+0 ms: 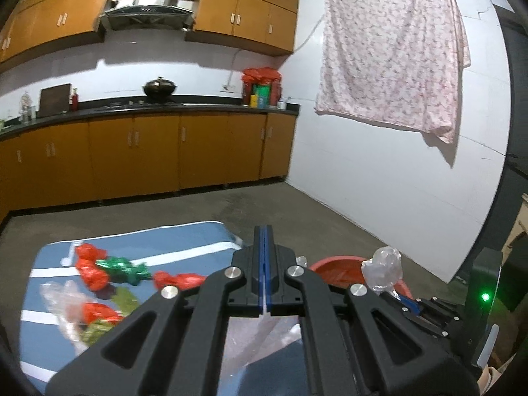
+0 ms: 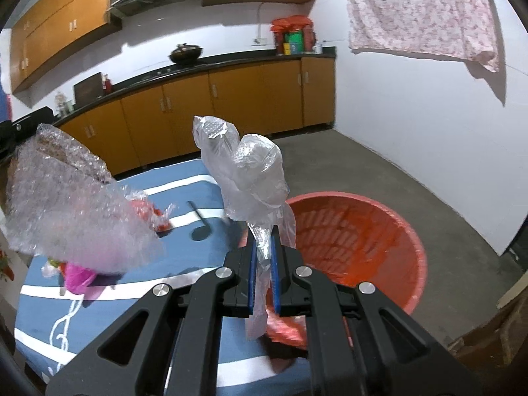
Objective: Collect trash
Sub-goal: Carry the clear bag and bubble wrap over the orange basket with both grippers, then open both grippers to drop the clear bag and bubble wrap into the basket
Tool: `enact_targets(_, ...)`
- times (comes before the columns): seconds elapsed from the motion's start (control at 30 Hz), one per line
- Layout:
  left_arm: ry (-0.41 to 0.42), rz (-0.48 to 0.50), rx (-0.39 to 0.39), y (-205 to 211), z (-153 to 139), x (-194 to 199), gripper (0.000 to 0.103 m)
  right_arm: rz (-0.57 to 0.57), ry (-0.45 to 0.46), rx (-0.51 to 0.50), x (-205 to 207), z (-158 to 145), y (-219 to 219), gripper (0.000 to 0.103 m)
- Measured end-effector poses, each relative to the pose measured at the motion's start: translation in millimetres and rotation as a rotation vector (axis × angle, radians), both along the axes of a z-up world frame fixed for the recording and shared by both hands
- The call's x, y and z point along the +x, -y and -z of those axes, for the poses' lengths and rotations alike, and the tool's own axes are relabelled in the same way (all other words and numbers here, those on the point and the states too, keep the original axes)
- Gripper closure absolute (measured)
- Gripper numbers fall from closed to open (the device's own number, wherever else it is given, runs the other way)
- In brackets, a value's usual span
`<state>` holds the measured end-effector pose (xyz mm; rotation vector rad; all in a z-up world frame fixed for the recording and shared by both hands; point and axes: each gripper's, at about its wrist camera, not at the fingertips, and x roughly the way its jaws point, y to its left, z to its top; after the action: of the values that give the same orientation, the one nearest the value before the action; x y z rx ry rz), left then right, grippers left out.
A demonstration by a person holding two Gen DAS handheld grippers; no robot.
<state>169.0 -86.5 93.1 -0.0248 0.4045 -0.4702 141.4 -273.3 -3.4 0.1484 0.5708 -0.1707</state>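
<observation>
The right gripper [image 2: 264,250] is clenched on a twisted clear plastic bag [image 2: 246,171], which stands up from between its blue pads and rises above the near rim of a red basin [image 2: 389,231]. The basin sits on the grey floor [image 2: 379,165] just beside the tabletop [image 2: 201,181], which wears a blue cloth with white stripes and music notes. A tail of the bag hangs below the pads.

The left gripper [image 1: 265,257] is clamped tight, its blue pads pressed together. In the right wrist view a crumpled sheet of bubble wrap [image 2: 69,204] hangs in the air at the left, over the tabletop; clear plastic also shows under the left gripper in its own view, but where the pads catch it cannot be made out.

More trash lies on the blue cloth in the left wrist view: red wrappers [image 1: 90,269], a green foil wrapper [image 1: 127,267], a clear wrapper [image 1: 62,310] and a yellow-green scrap [image 1: 95,330]. A pink scrap [image 2: 77,279] shows under the bubble wrap.

Behind are orange cabinets [image 1: 148,151], a dark counter with a black wok [image 1: 159,87], and a flowered sheet [image 1: 392,49] hung on the white wall.
</observation>
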Motion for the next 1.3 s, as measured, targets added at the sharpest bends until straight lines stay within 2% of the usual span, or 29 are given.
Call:
enact_targets(0.23, -0.012, 0.115, -0.017, 62, 1, 9, 0.101, 0.098, -0.02, -0.01, -3, -2, 47, 0.095)
enact_targets(0.5, -0.058, 0.206, -0.013, 127, 18, 28, 0.101, 0.163, -0.045, 0.006, 3, 7, 82, 0.095)
enact_targets(0.9, -0.139, 0.238, 0.033, 166, 60, 47, 0.1, 0.164, -0.042, 0.065, 17, 19, 100, 0.095)
enact_targets(0.93, -0.152, 0.239, 0.037, 167, 64, 49, 0.098, 0.158, -0.042, 0.069, 17, 20, 101, 0.094)
enact_targets(1.0, -0.17, 0.241, 0.036, 166, 70, 51, 0.088, 0.148, -0.043, 0.079, 17, 23, 103, 0.089)
enact_targets(1.03, -0.179, 0.238, 0.034, 165, 72, 52, 0.073, 0.148, -0.044, 0.081, 16, 24, 104, 0.081)
enact_targets(1.07, -0.184, 0.228, 0.03, 164, 74, 53, 0.064, 0.151, -0.043, 0.086, 15, 24, 106, 0.071)
enact_targets(1.13, -0.193, 0.217, 0.024, 159, 77, 54, 0.062, 0.162, -0.035, 0.106, 10, 26, 110, 0.063)
enact_targets(1.3, -0.207, 0.179, 0.023, 147, 78, 55, 0.055, 0.193, -0.025, 0.109, -3, 25, 113, 0.053)
